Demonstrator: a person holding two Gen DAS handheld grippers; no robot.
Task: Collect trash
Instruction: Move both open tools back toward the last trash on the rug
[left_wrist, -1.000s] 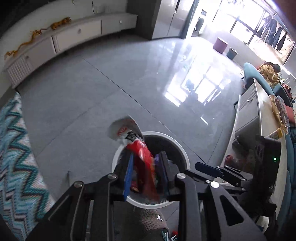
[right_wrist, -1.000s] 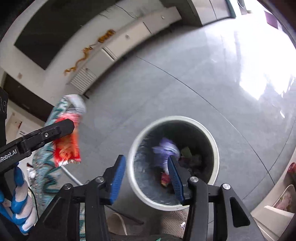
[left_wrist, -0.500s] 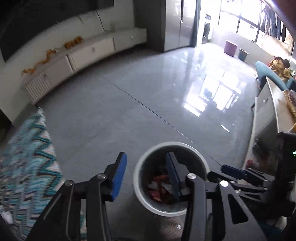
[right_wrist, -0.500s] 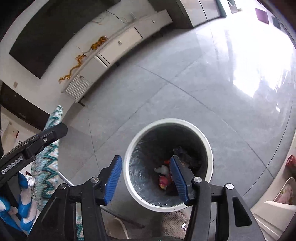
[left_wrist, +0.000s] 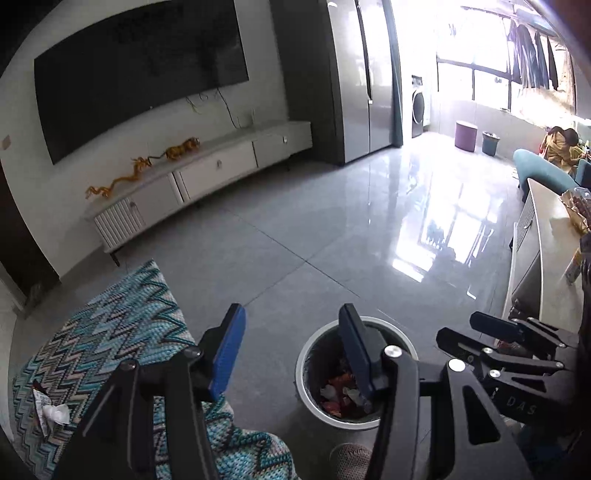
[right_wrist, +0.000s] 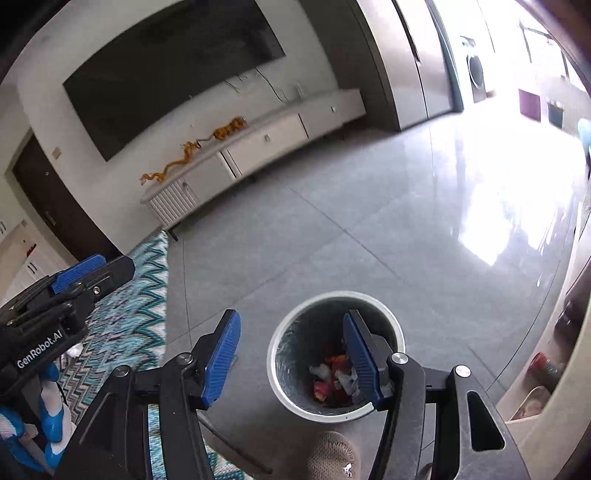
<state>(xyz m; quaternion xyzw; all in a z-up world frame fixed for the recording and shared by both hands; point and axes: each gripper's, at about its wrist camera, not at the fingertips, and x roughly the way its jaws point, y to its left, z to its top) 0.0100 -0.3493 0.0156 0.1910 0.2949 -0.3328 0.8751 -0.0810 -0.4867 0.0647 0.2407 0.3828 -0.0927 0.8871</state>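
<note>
I'm in a home living room: wall television (left_wrist: 140, 70), low white cabinet (left_wrist: 207, 177), zigzag rug (left_wrist: 110, 332), glossy tiles (left_wrist: 332, 221).

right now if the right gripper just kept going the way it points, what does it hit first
Most likely the bare grey floor tile just beyond the trash bin. The right gripper, open and empty, points down at a slant, with the bin's rim off to its right side; depth is hard to judge.

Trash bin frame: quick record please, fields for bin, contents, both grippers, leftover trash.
bin: trash bin, round, white rim, upright on the grey floor
contents: red and white wrappers at the bottom
left gripper: open, nothing between the jaws, jaws just been opening
right gripper: open, nothing between the jaws, jaws just been opening
leftover trash: crumpled wrapper on the zigzag rug
</note>
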